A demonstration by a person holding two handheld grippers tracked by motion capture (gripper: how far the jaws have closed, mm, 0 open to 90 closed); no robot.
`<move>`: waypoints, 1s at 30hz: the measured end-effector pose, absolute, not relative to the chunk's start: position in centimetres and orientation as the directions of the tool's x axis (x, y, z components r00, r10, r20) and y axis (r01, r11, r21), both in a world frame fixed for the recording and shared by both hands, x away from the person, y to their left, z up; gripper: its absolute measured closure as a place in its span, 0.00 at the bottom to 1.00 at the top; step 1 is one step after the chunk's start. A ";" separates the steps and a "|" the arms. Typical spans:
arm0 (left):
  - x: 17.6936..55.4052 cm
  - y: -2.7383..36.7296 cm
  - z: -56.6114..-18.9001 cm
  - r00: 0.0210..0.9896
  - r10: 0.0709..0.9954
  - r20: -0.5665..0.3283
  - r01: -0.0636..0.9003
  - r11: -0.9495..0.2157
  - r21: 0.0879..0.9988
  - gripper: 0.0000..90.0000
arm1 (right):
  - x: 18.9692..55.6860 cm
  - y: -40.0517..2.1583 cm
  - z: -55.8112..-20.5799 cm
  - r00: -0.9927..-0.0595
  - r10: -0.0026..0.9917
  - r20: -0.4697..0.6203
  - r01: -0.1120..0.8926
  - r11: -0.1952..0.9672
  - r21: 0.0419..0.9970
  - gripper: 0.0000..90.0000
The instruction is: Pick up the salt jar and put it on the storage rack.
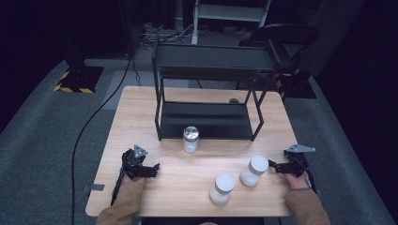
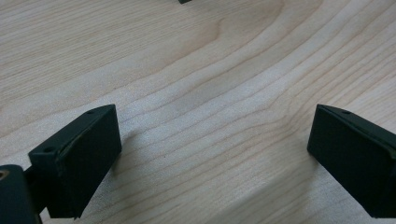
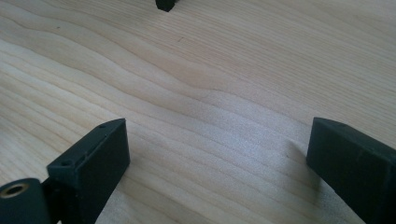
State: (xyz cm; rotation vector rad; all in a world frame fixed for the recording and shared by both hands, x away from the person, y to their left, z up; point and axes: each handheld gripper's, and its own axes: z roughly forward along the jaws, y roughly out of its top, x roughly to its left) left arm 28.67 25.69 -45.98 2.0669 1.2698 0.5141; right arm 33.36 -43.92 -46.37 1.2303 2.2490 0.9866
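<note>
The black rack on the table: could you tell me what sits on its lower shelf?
The lower shelf of the black rack looks bare; the silver-lidded jar stands on the table in front. The upper shelf hides its back part.

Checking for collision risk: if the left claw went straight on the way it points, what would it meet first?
Bare table lies ahead of the left claw. The first thing is a small dark piece at the top edge, too cropped to identify, and its depth is unclear.

no text, label, brand or number can be read — not on any surface.
</note>
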 end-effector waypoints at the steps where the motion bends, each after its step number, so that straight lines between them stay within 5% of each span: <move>1: 28.7 25.7 -46.0 0.454 0.891 -0.006 0.636 -0.320 0.702 0.03 | 33.4 -43.9 -46.4 -0.537 0.843 -0.005 0.567 0.366 0.738 0.06; 30: 27.2 26.3 -43.9 0.452 0.892 -0.012 0.596 -0.292 0.748 0.06 | 33.4 -44.0 -46.4 -0.542 0.840 -0.007 0.564 0.370 0.738 0.06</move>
